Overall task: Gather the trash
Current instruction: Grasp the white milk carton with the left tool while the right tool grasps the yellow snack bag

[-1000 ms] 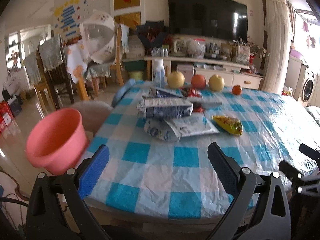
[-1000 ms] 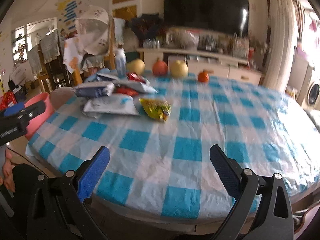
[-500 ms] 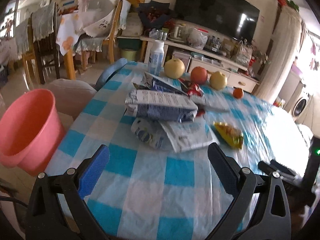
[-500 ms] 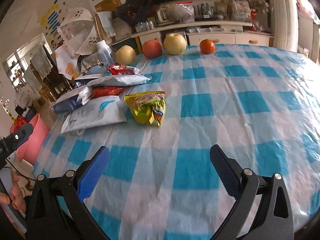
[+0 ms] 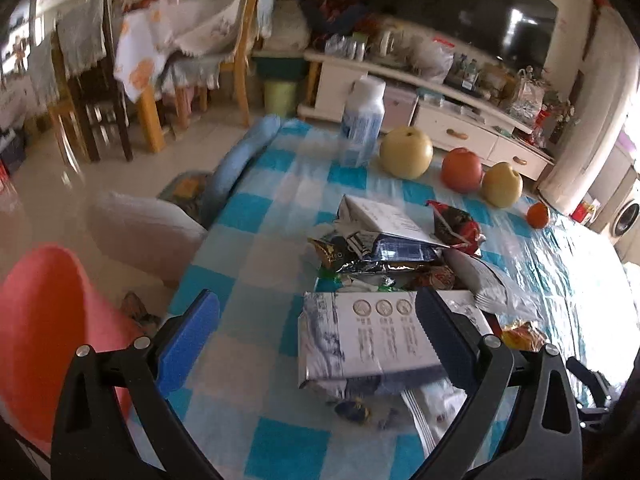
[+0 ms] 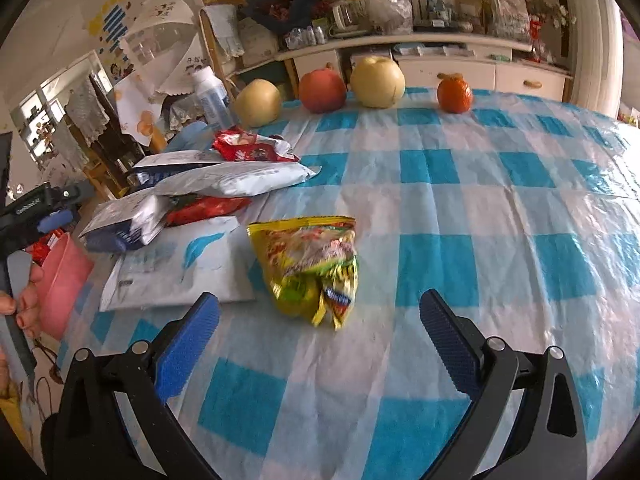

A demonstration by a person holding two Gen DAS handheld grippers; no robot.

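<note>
Gaping tools [image 5: 318,330] [image 6: 320,332] — both empty

Bright daylight, fisheye warp, slight blur

Pretty lived-in living room here. Big dark TV [image 5: 472,12] on a cream wall, with a long white cabinet [image 5: 440,120] under it, its top crammed with jars and bags. On the left, wooden chairs [image 5: 236,60] draped in cloths stand on a glossy pale tile floor [image 5: 60,184]. Colourful stickers on the wall [image 6: 108,16], and strong daylight pours in from the right edge.
</note>
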